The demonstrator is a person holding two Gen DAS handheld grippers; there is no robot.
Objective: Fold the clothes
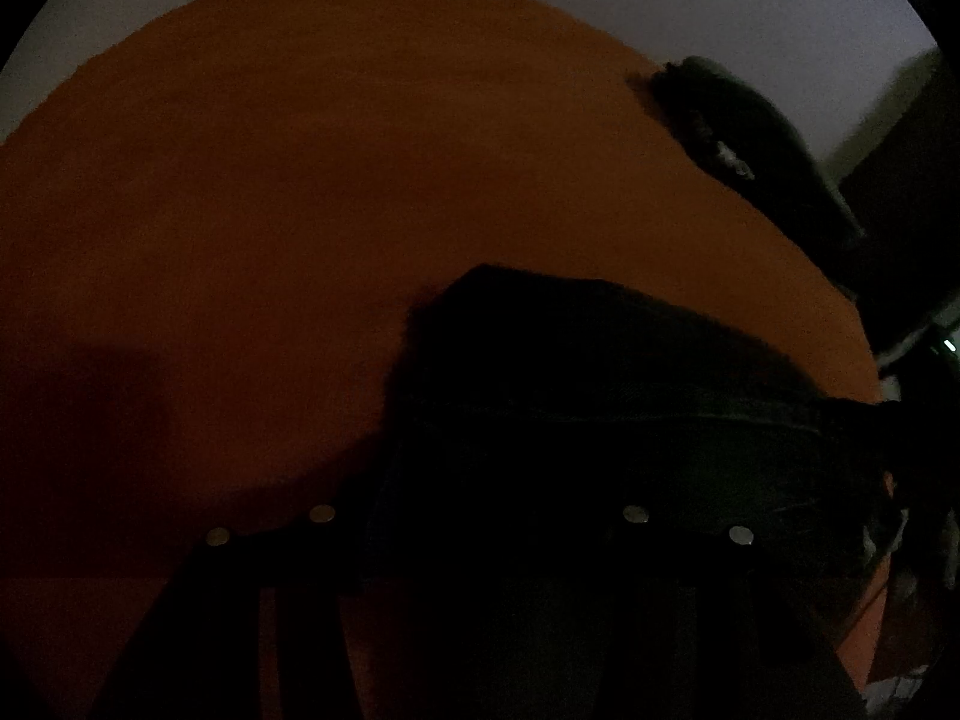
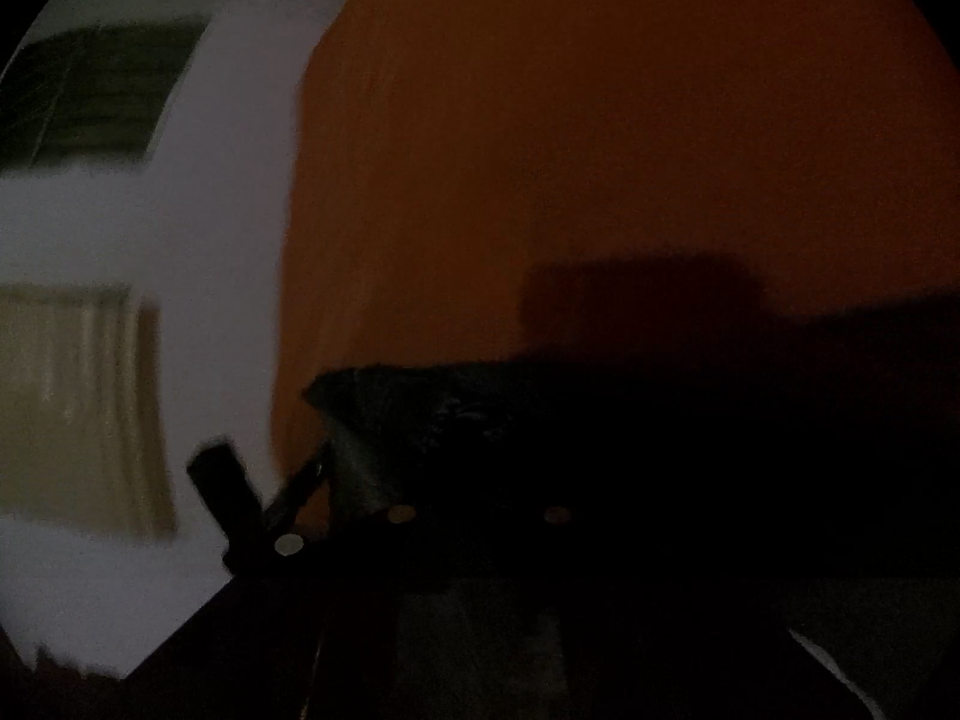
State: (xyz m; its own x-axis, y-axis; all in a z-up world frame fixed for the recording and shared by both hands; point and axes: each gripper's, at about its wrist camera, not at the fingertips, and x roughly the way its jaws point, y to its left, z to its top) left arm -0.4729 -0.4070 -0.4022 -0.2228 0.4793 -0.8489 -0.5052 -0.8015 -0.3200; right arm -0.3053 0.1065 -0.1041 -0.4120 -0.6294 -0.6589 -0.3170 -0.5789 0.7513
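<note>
The pictures are very dark. In front of the left tool and off to its left, the orange table lies bare, so there is lots of room to pass. Right at this tool's tips sits a dark cloth, blocking the way ahead and to the right. Farther ahead on the right, a second dark heap lies at the table edge.

Ahead of the right tool, the dark cloth is in the way too. Beyond it the table is bare. To its left the table ends.
</note>
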